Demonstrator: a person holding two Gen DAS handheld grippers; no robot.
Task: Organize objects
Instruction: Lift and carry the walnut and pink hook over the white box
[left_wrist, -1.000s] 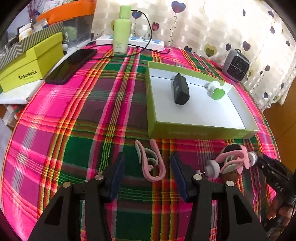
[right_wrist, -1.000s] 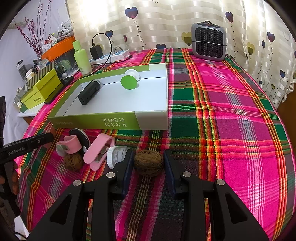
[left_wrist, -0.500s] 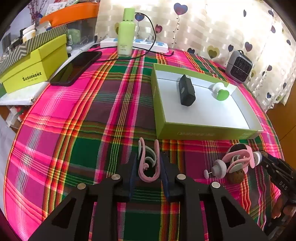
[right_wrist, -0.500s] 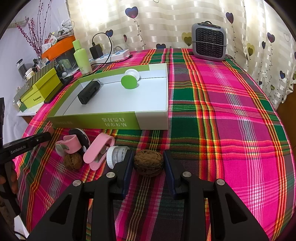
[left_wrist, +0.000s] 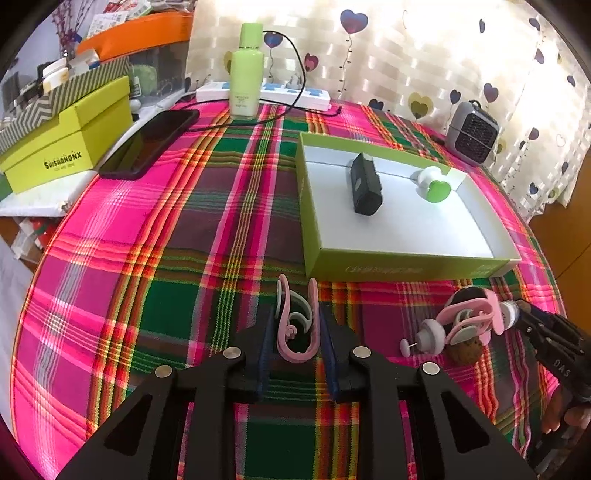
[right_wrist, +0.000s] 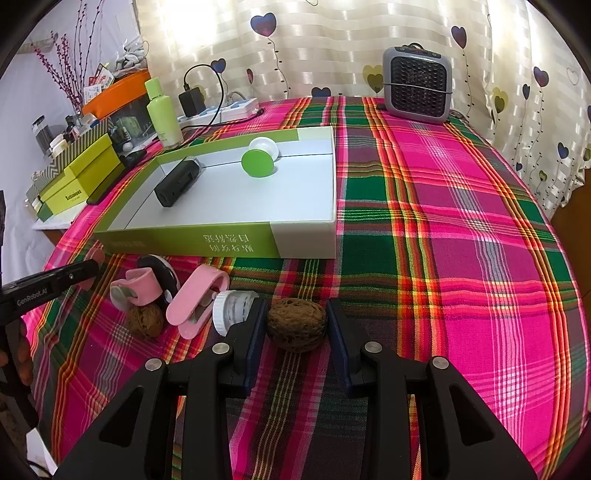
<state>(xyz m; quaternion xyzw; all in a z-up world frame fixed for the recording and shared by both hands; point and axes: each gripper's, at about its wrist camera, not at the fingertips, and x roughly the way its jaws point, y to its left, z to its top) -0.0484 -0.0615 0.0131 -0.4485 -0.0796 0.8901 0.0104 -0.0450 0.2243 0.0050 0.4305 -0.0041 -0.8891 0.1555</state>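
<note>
My left gripper (left_wrist: 297, 325) is shut on a pink hook clip (left_wrist: 295, 326) just in front of the green box (left_wrist: 388, 264). The box floor holds a black block (left_wrist: 365, 184) and a white and green knob (left_wrist: 433, 184). My right gripper (right_wrist: 296, 323) stands around a brown walnut (right_wrist: 296, 325) on the plaid cloth, its pads close to the nut with a thin gap on each side. To its left lie a white cap (right_wrist: 232, 308), a pink clip (right_wrist: 195, 308), a second walnut (right_wrist: 146, 320) and another pink clip (right_wrist: 136, 290).
A grey heater (right_wrist: 417, 86) stands at the back right. A green bottle (left_wrist: 245, 74), a power strip (left_wrist: 295, 94), a black phone (left_wrist: 149, 144) and stacked boxes (left_wrist: 62, 147) fill the back left. The table edge curves near on both sides.
My left gripper shut on the pink hook clip and moved forward toward the box. My right gripper has stayed around the walnut.
</note>
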